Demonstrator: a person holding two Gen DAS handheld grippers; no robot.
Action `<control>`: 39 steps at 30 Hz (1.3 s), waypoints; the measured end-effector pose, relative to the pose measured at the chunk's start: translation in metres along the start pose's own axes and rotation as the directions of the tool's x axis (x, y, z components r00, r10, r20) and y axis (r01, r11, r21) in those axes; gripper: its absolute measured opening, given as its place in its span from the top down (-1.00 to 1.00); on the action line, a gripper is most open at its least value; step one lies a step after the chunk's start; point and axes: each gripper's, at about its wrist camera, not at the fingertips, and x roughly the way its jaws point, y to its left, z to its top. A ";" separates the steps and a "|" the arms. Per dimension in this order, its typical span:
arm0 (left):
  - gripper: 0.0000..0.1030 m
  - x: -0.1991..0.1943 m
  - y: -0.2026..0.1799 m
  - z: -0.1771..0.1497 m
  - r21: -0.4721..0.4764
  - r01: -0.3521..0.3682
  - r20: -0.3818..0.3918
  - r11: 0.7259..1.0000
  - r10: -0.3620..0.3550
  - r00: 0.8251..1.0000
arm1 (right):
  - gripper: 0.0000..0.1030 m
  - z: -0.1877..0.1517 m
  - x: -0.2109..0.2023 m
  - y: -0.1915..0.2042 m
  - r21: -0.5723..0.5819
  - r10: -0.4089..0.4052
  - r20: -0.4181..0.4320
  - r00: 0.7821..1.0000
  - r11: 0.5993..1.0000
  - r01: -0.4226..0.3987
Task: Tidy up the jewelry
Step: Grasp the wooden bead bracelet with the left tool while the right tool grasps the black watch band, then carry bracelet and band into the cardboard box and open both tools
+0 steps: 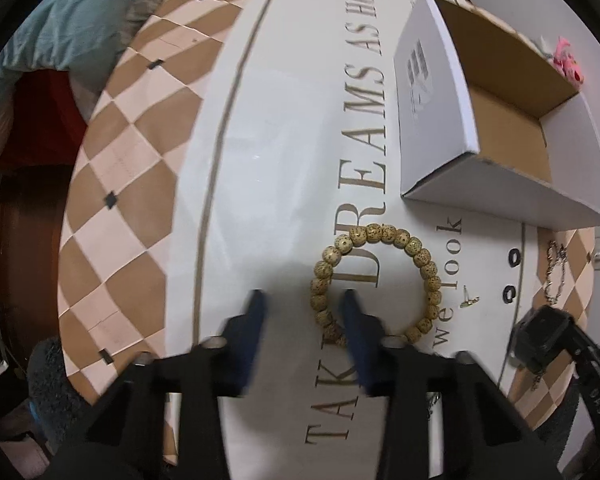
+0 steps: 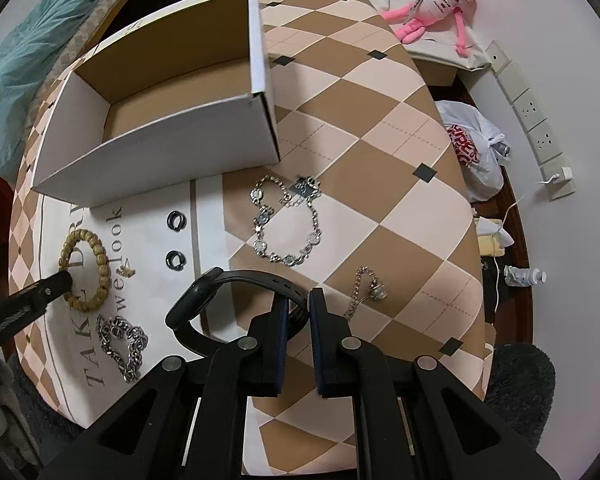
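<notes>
A tan beaded bracelet (image 1: 376, 276) lies on the white printed cloth. My left gripper (image 1: 304, 300) is open, its right finger over the bracelet's near left side; it also shows in the right wrist view (image 2: 66, 280). My right gripper (image 2: 299, 300) is shut on the strap of a black smartwatch (image 2: 228, 300), also seen in the left wrist view (image 1: 540, 338). An open white cardboard box (image 2: 160, 148) stands behind; it appears empty. A silver link bracelet (image 2: 288, 220), a thin chain with a charm (image 2: 366, 290), a chunky chain (image 2: 124, 340), two black rings (image 2: 176, 240) and a small earring (image 2: 125, 271) lie on the table.
The checkered tablecloth (image 2: 380, 140) covers a round table whose edge curves close on the right. A pink plush toy (image 2: 440, 0), a plastic bag (image 2: 476, 148) and wall sockets (image 2: 536, 120) sit beyond the table. A teal blanket (image 1: 72, 20) lies at the far left.
</notes>
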 end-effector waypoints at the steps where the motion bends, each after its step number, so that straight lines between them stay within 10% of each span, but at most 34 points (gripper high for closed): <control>1: 0.53 -0.001 0.000 0.000 0.008 -0.003 0.019 1.000 0.003 1.000 | 0.79 0.002 0.001 -0.003 0.003 0.002 -0.001 1.000 1.000 -0.002; 4: 0.87 -0.001 0.000 -0.001 0.025 0.001 0.038 1.000 -0.002 0.999 | 0.79 0.003 0.002 -0.005 0.005 0.004 0.000 1.000 1.000 -0.004; 19: 0.88 -0.098 -0.004 -0.030 0.104 0.139 0.213 0.985 -0.159 0.964 | 0.81 0.005 -0.054 0.000 -0.022 0.089 0.087 0.992 0.996 -0.088; 31: 0.88 -0.175 -0.042 0.030 0.175 0.233 0.338 0.956 -0.281 0.898 | 0.81 0.068 -0.110 0.012 -0.074 0.140 0.194 0.971 0.989 -0.128; 39: 0.88 -0.147 -0.061 0.075 0.186 0.256 0.280 0.949 -0.300 0.912 | 0.81 0.121 -0.087 0.018 -0.093 0.117 0.159 0.980 0.990 -0.103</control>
